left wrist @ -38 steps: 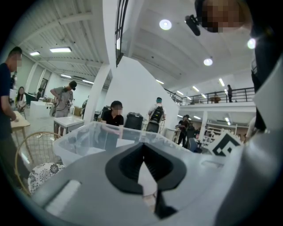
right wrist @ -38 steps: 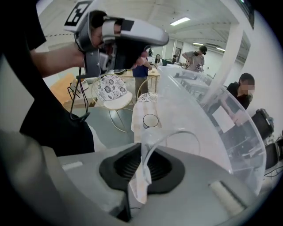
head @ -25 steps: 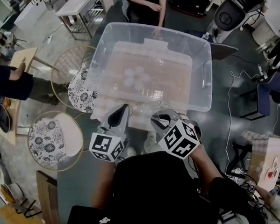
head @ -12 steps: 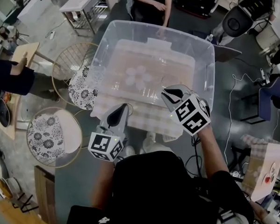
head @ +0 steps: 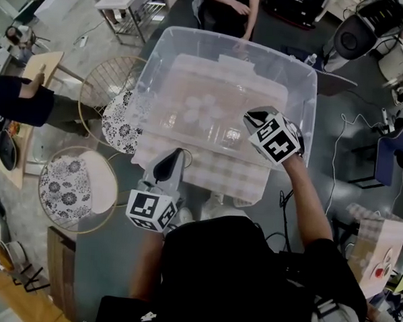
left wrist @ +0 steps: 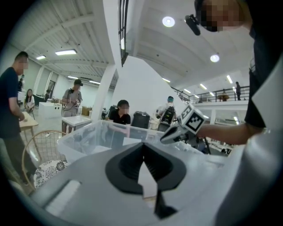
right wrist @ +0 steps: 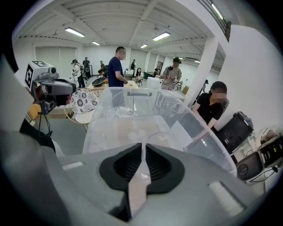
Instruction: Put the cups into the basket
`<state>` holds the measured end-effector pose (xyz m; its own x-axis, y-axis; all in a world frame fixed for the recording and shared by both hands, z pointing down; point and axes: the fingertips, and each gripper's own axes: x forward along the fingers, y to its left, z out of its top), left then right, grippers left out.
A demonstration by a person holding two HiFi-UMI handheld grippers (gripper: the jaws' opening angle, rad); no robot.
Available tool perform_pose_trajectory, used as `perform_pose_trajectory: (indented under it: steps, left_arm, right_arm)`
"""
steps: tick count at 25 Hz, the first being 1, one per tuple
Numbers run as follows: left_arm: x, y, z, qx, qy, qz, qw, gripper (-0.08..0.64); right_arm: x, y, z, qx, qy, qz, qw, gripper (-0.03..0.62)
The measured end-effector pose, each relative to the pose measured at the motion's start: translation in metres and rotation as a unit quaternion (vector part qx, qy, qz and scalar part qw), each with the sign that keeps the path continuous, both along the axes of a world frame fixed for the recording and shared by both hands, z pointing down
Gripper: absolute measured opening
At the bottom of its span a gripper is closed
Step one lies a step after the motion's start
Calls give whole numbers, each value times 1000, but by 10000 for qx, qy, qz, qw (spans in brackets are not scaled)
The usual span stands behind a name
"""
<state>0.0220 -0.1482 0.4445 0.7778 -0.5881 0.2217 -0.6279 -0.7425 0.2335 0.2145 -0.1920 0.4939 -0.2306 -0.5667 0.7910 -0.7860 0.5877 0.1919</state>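
From overhead, a person in black leans over a clear tub [head: 159, 74] and holds a gripper in each hand. A cluster of clear cups [head: 201, 108] lies on the tub's floor, toward 11 o'clock of its middle. The right gripper [head: 252, 117] reaches over the tub's near wall at 4 o'clock. The left gripper [head: 177, 154] hangs just outside the near wall at 7 o'clock. Two round wire stands with flowered cushions [head: 69, 187] sit at 9 o'clock of the tub.

Along the left gripper [left wrist: 142, 145], the jaws are pressed together with nothing between them. The tub's rim [left wrist: 88, 137] runs across at 10 o'clock, and the right gripper [left wrist: 170, 134] points down into it at 2 o'clock.

Along the right gripper [right wrist: 142, 145], the jaws have just been closing and stand nearly together, clenched on the thin wall of a clear cup [right wrist: 161, 137]. Its rim curves just past the tips at 1 o'clock, and it hangs above the tub's floor. The loose cups [right wrist: 137, 130] show faintly below (hard to count through the plastic). The left gripper [right wrist: 62, 88] waits at 9 o'clock.
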Motion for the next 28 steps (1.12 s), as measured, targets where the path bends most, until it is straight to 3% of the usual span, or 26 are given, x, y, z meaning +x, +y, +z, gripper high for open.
perform_pose_trajectory:
  steps: [13,28]
  left_arm:
    - [-12,-4,6,-122,-176,-699,9973,3]
    - [-23,-5,9,-129,-403,-923,9948,3]
  right_arm:
    - [23,-43,99,-814,103,-273,9962,25]
    - [29,-46,217,-1635,48,-422,9856,25]
